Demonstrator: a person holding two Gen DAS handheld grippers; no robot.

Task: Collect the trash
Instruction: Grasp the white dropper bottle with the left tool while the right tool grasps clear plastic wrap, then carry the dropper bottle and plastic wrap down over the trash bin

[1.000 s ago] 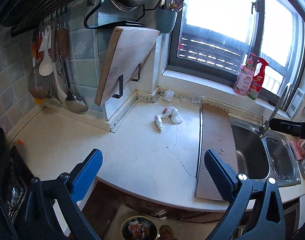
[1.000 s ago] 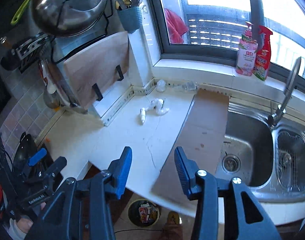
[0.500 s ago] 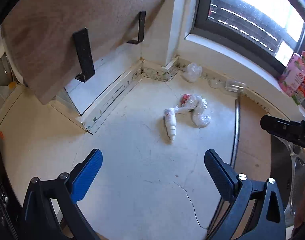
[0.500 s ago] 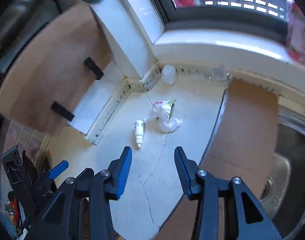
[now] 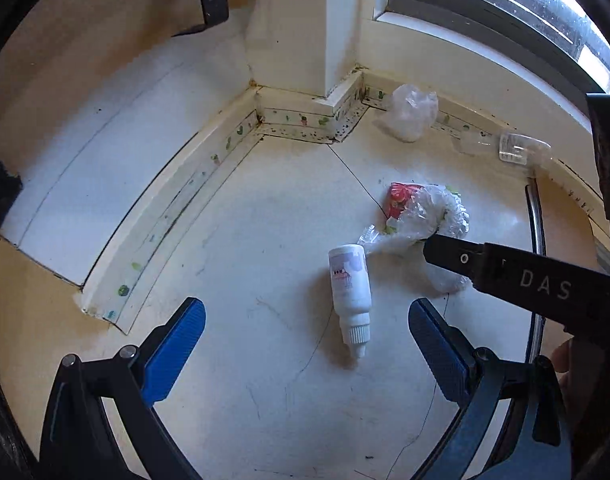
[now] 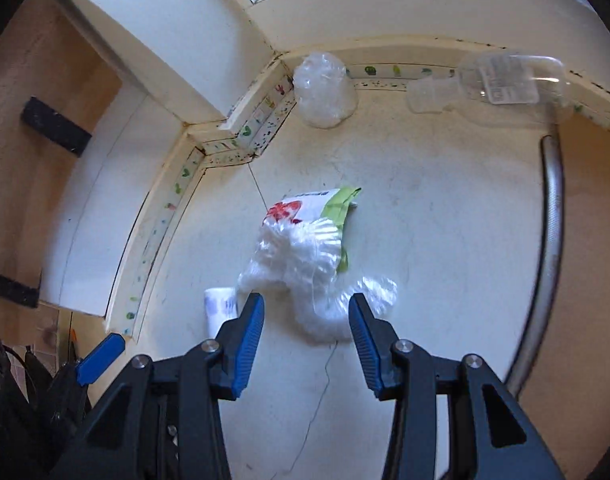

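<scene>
My grippers [image 6: 305,320] have blue ribbed pads on black frames. The counter [image 5: 265,208] is cream-white with thin dark cracks. The small bottle [image 5: 349,284] is white with a pale purple and red label. The crumpled wrapper [image 6: 305,256] is clear-white with red print and a lime-green edge. The trim strip [image 6: 261,120] carries green and pink specks.
</scene>
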